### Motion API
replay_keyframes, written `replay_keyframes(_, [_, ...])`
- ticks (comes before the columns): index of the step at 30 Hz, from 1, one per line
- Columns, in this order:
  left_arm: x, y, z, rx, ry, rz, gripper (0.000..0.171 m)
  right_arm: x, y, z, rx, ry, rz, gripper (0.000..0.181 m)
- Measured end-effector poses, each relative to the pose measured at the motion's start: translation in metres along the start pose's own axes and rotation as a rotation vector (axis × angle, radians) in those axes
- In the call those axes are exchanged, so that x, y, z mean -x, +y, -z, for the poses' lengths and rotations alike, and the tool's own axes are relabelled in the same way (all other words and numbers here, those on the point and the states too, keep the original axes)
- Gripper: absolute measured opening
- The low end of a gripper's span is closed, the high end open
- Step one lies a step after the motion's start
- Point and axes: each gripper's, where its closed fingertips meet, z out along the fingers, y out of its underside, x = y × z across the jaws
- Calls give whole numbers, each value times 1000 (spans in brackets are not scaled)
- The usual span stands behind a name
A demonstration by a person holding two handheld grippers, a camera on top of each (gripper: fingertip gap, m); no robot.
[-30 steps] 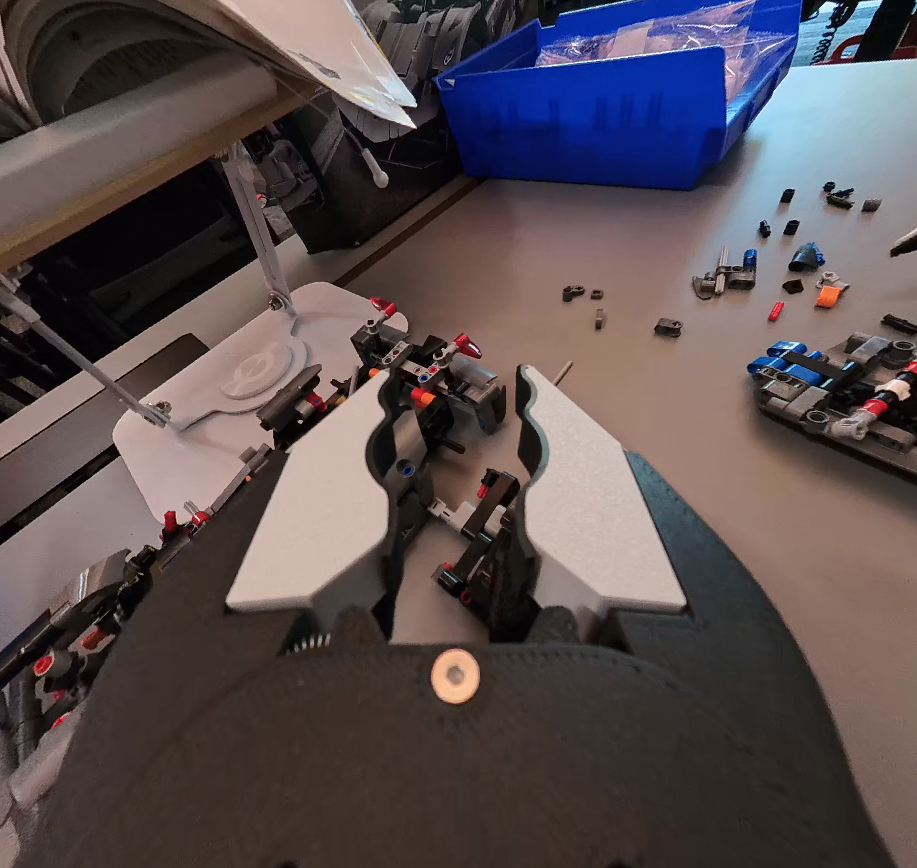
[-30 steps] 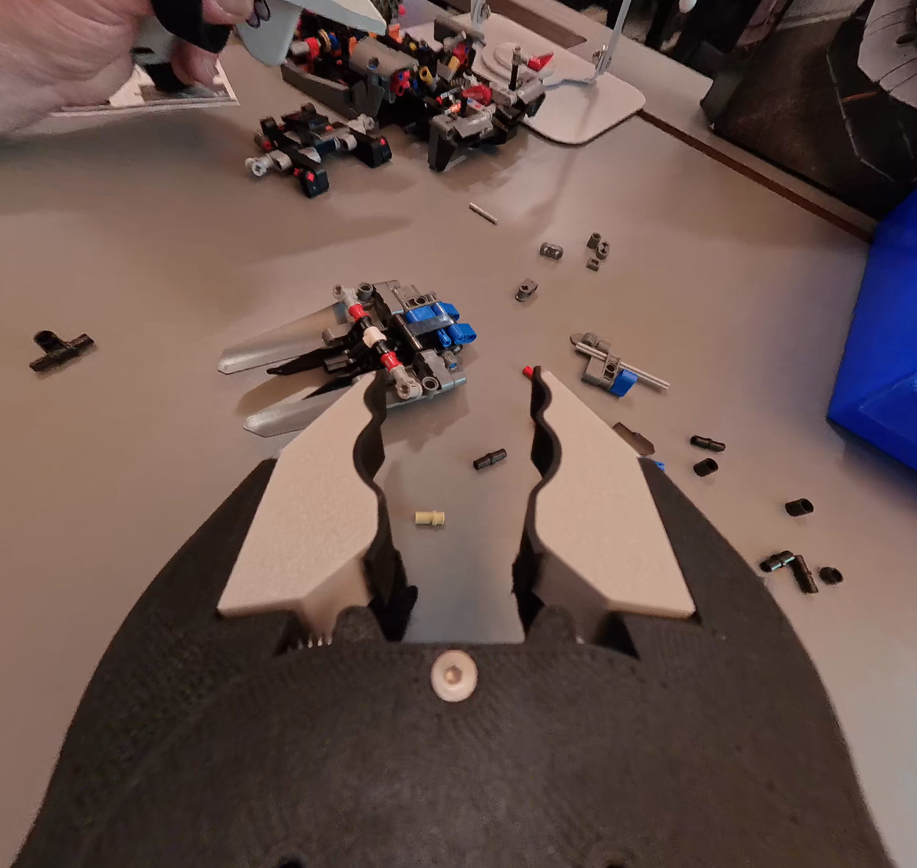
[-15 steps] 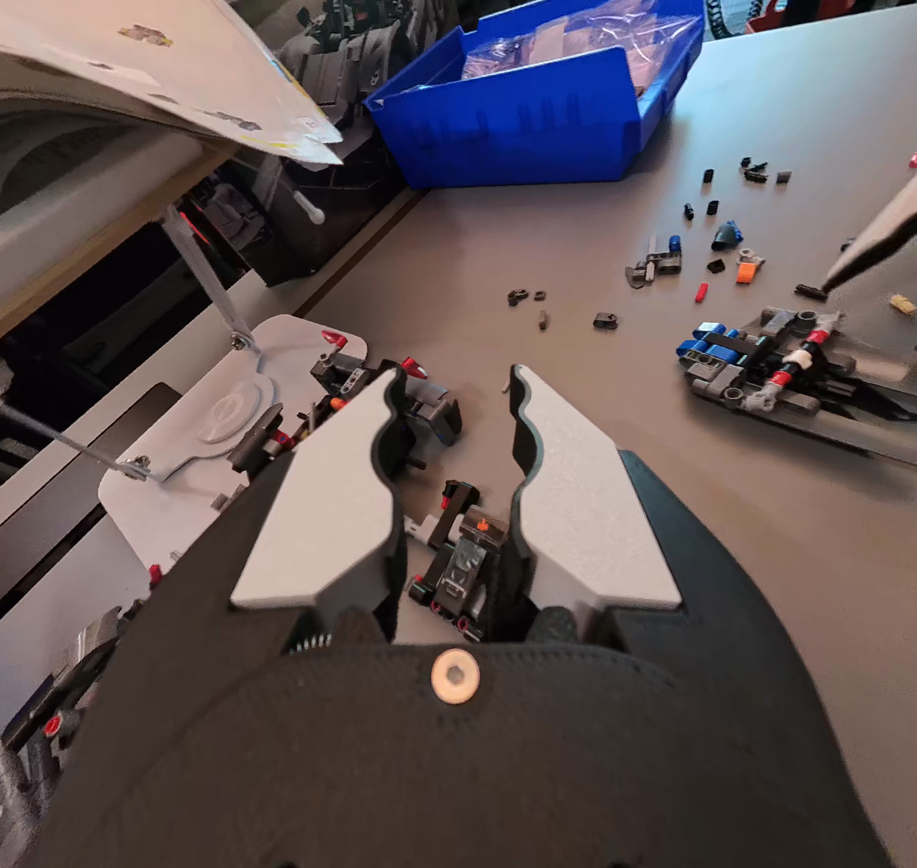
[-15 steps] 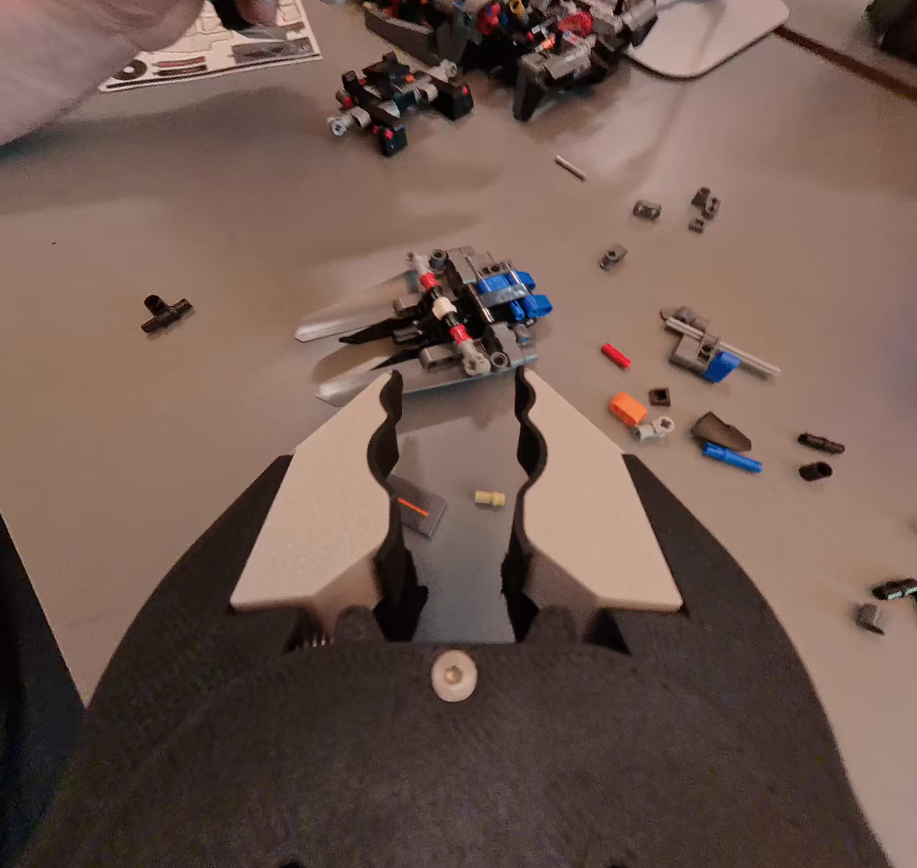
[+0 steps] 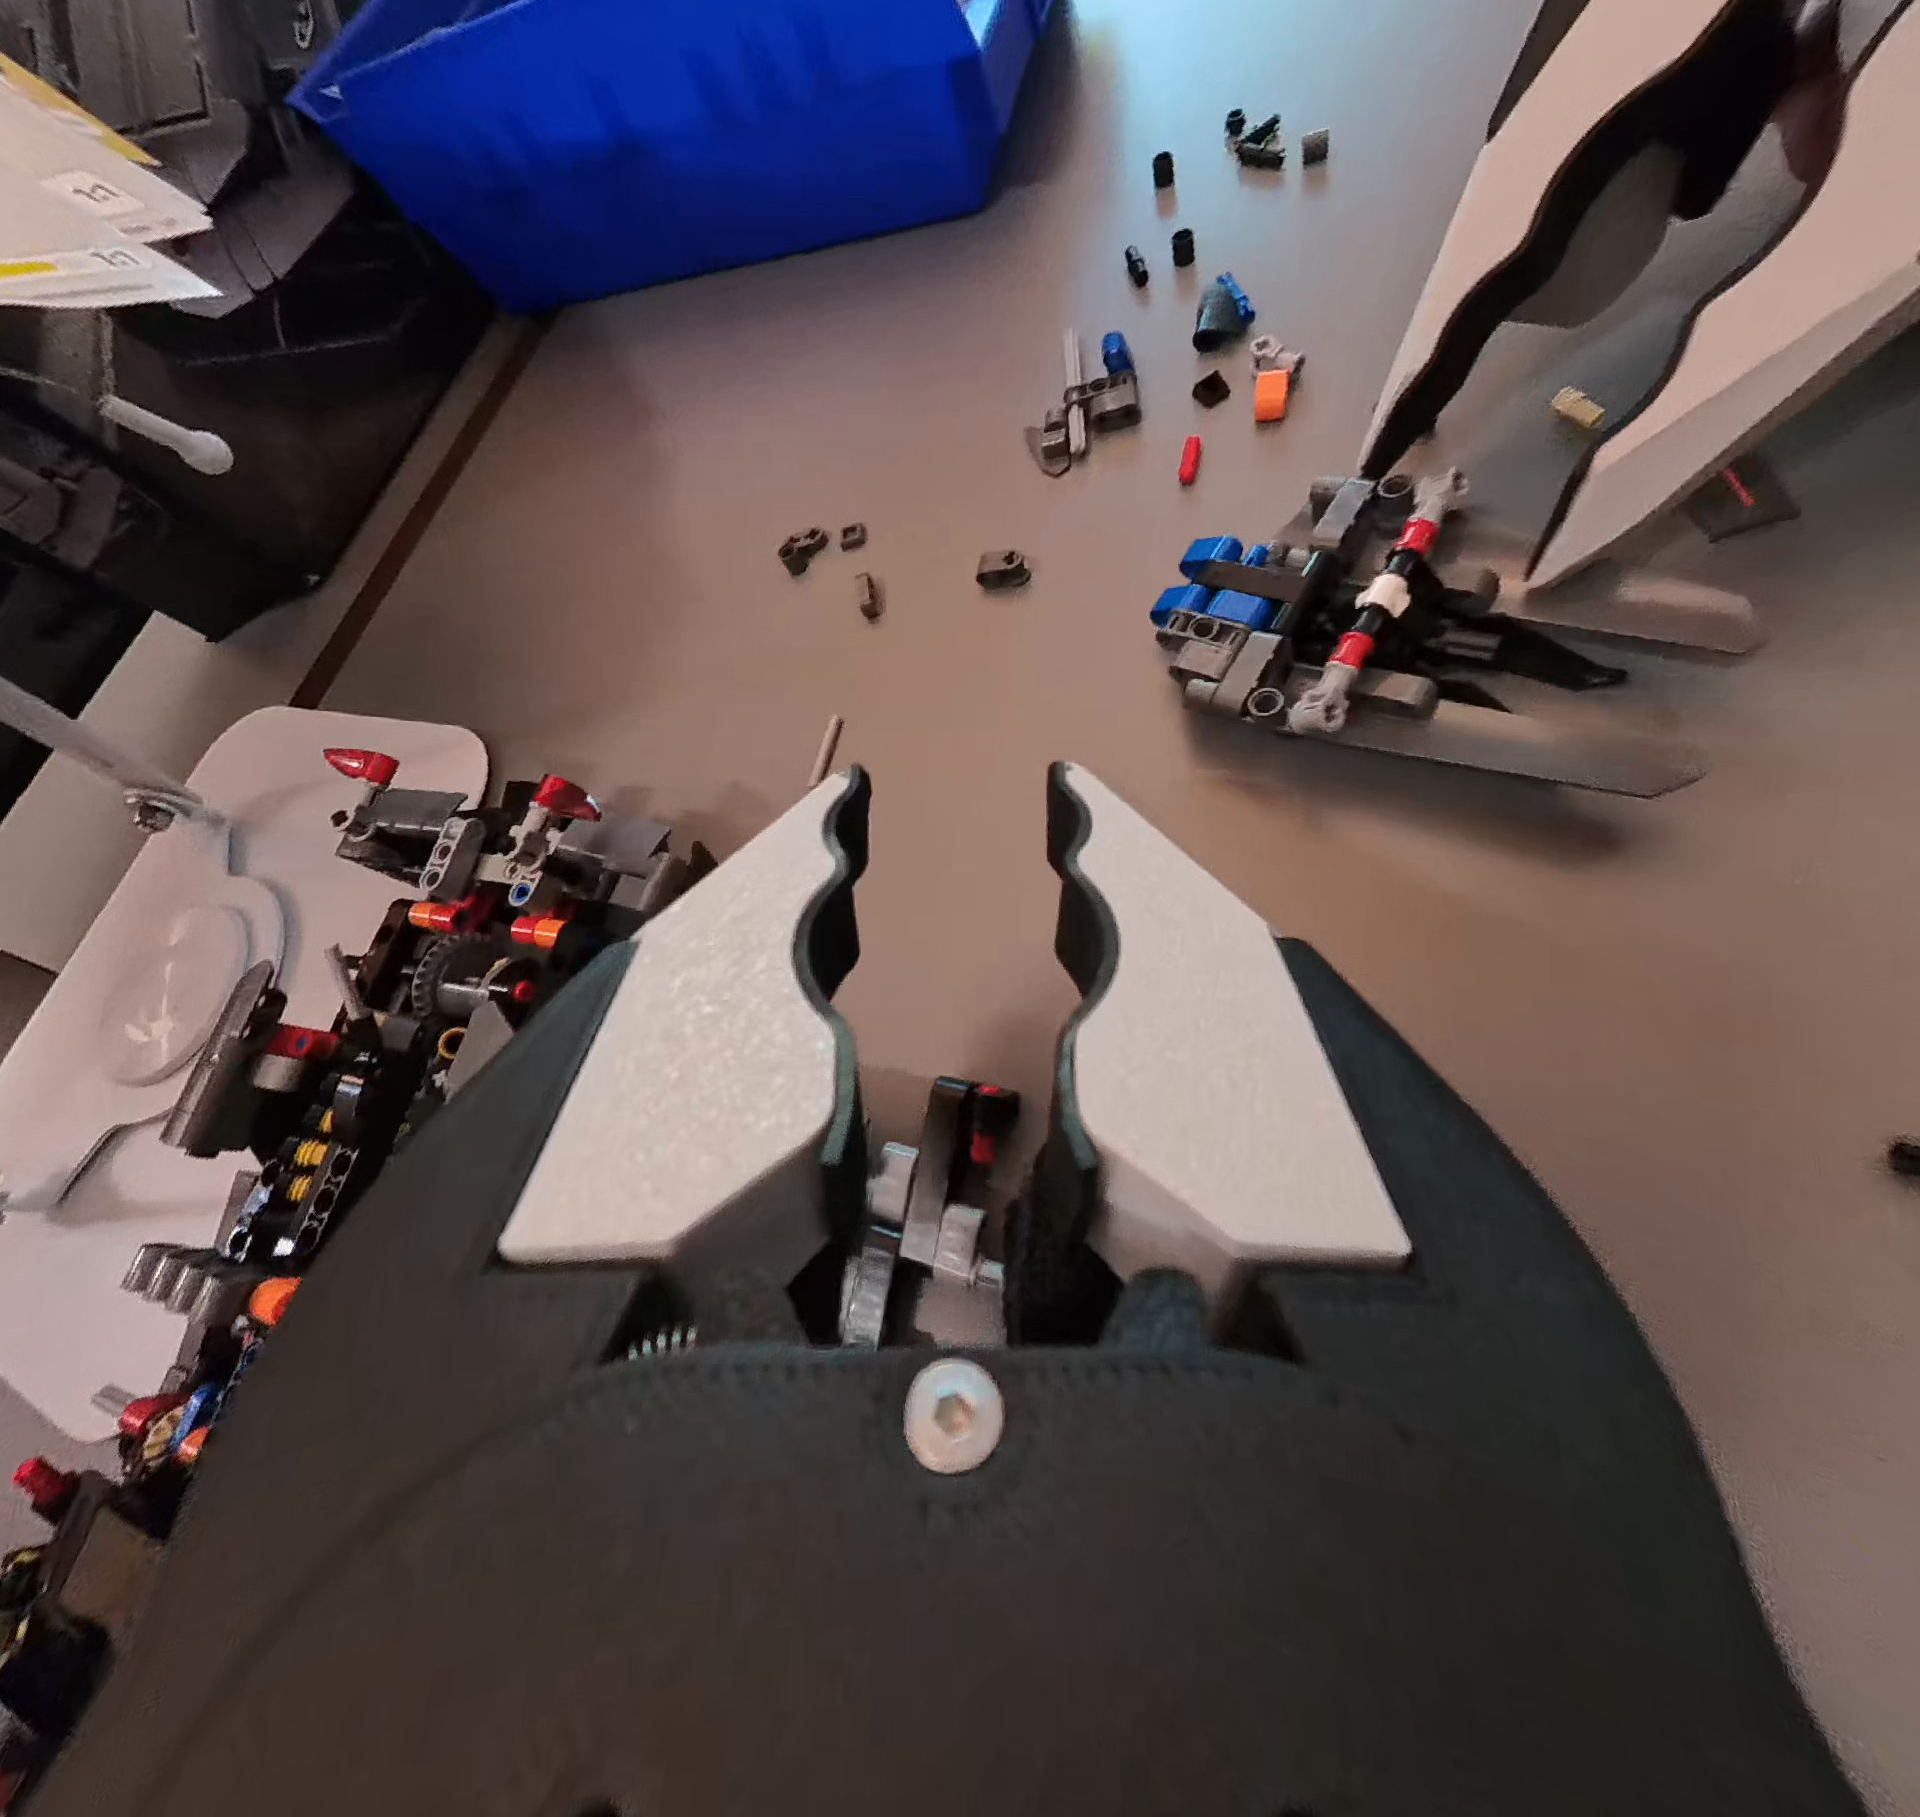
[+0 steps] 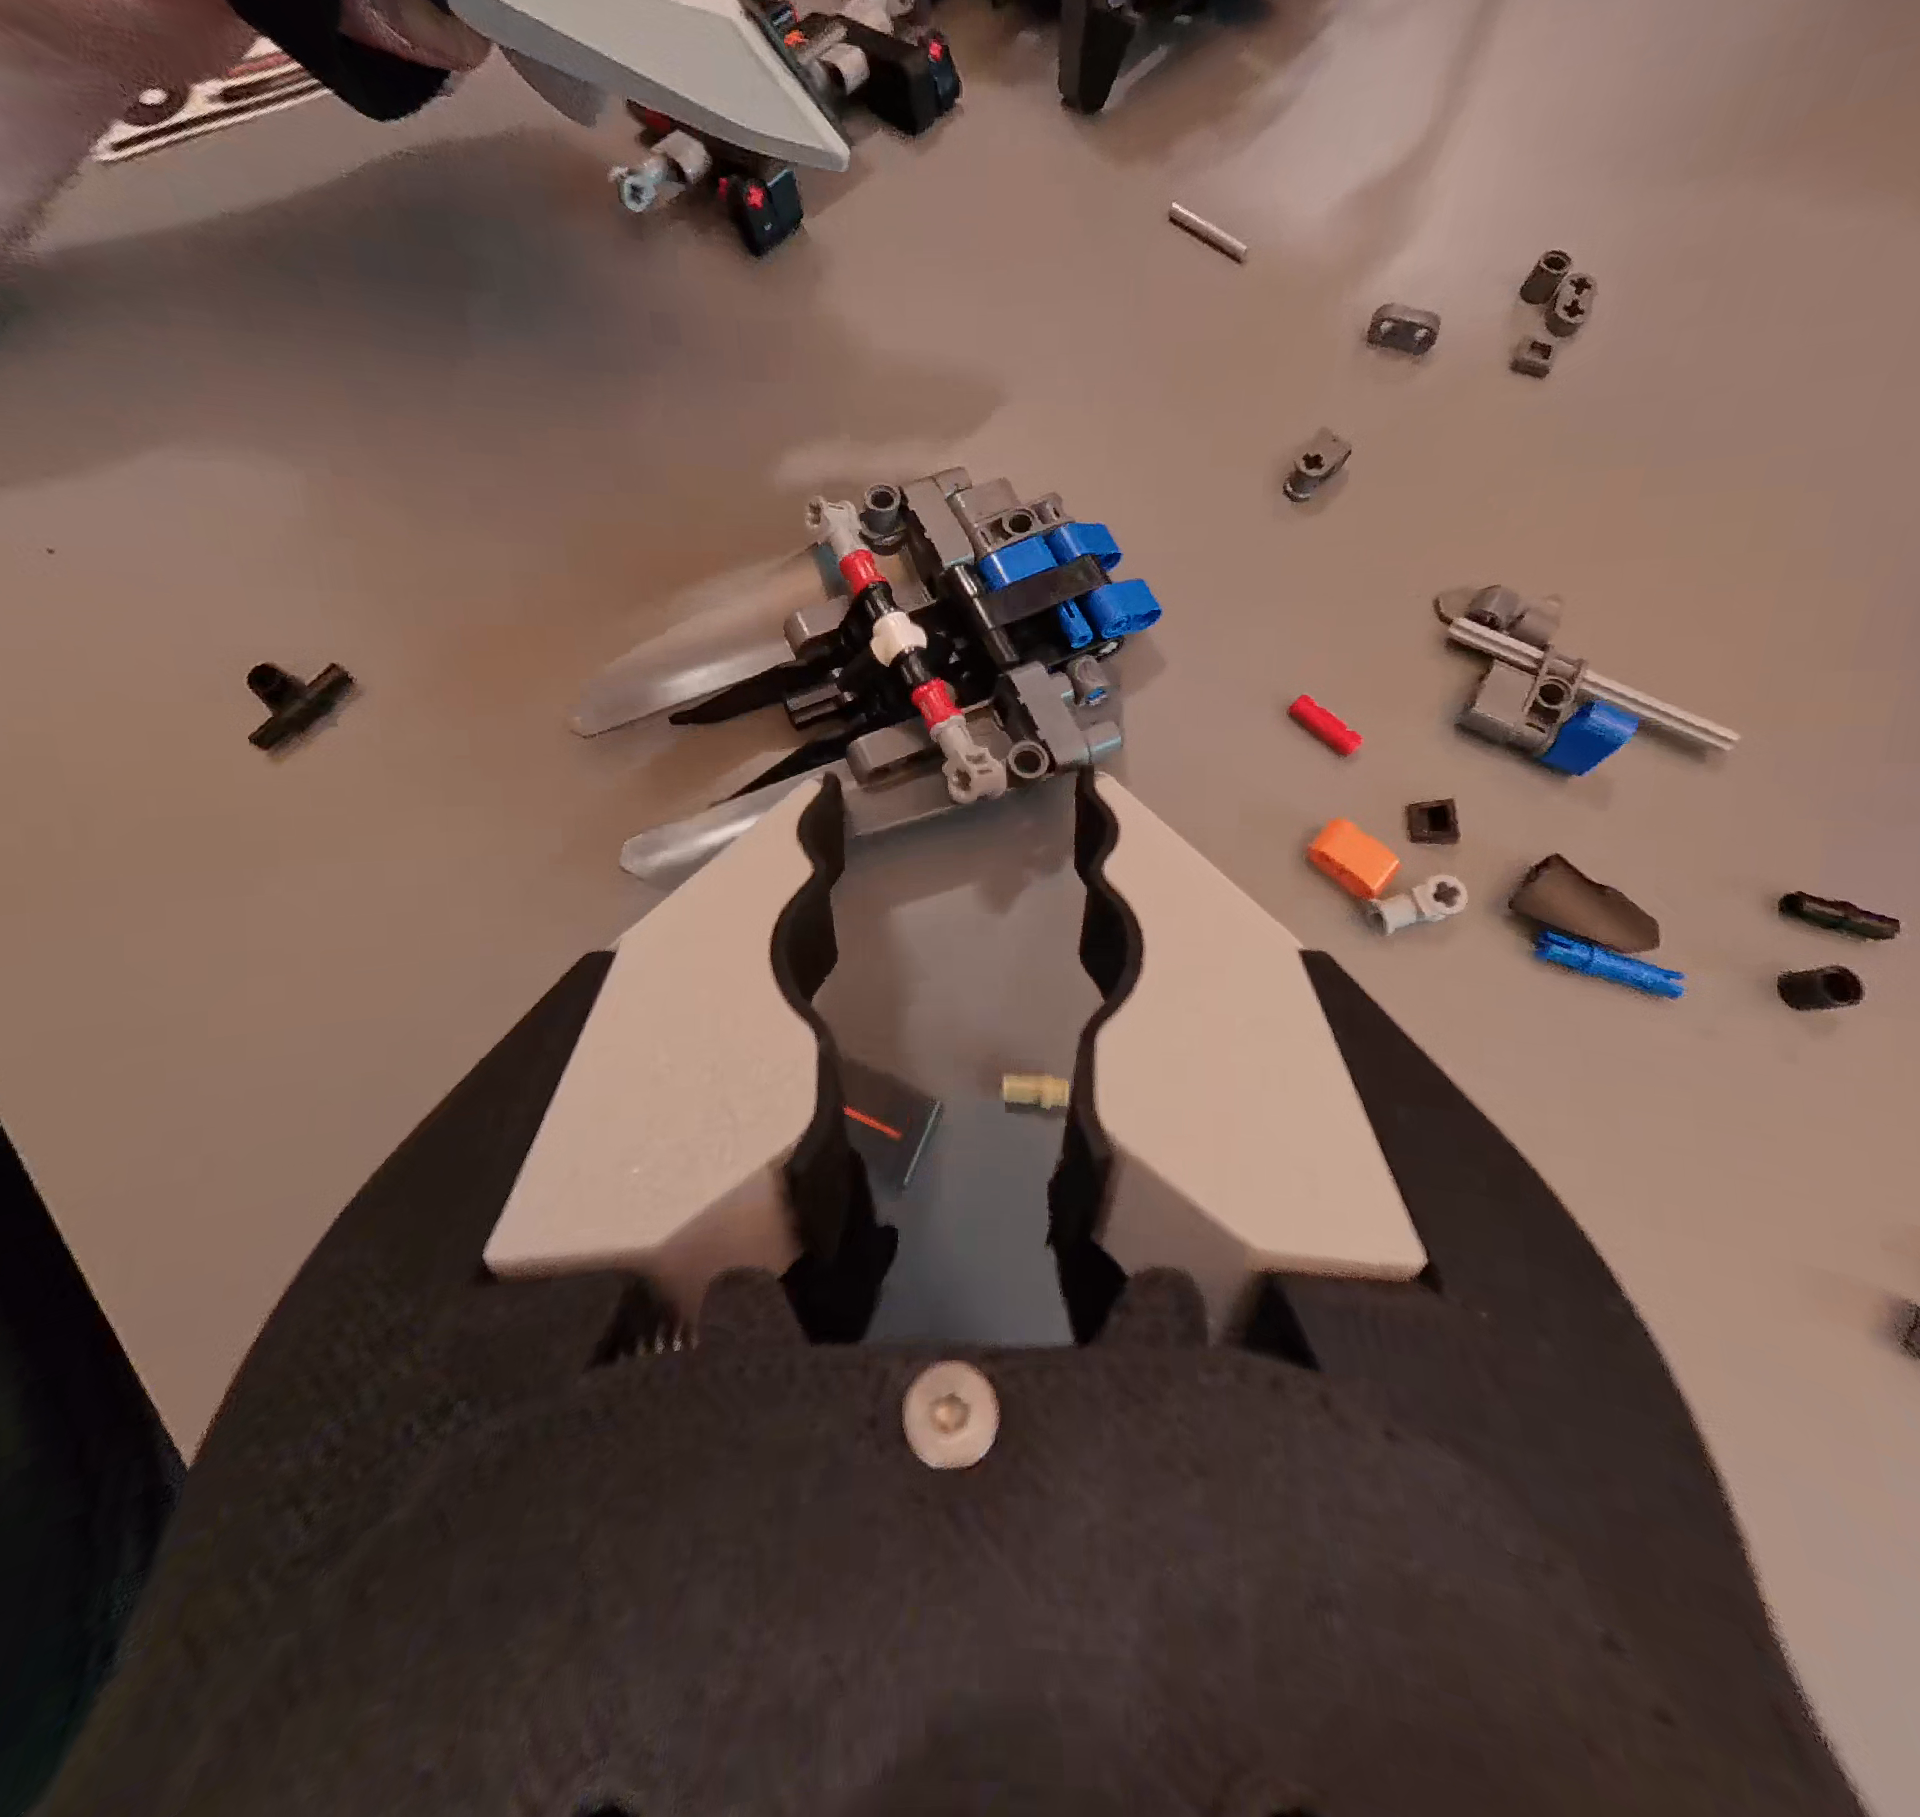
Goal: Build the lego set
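We see the left hand-held gripper (image 5: 951, 801) with its grey fingers spread wide and nothing gripped between the tips. Deep in the gap near its body a small black, grey and red lego sub-assembly (image 5: 940, 1180) shows; we cannot tell whether the fingers touch it or it simply lies below on the grey tabletop (image 5: 1039, 687). To the left of this hand-held gripper sits the large dark lego model with red, orange and yellow parts (image 5: 416, 967), partly on a white stand plate (image 5: 125, 936). Ahead and to its left stands a blue plastic bin (image 5: 665, 105).

The right hand-held gripper (image 6: 951, 796) is likewise wide open and holds nothing. Just beyond its fingertips lies the grey, black and blue lego sub-assembly with long silver blades (image 6: 966, 635), with the left finger over one blade; whether they touch we cannot tell. Between its fingers, lower down, a small tan peg (image 6: 1034, 1090) and a dark tile with a red stripe (image 6: 883, 1128) rest on the tabletop. To its right are scattered loose pieces, among them an orange curved brick (image 6: 1351, 858), a short red pin (image 6: 1323, 725) and a blue axle pin (image 6: 1605, 962). Well to its left lies a black T-shaped connector (image 6: 296, 702).
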Motion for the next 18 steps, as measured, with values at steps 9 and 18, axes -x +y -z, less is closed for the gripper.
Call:
replay_keyframes(9, [11,2,4,16,-56,15,32,23,-4,-7,50,13,-24,42])
replay_keyframes(18, [11,-1,4,18,-70,-3,32,50,5,-2,52,-52,-104,46])
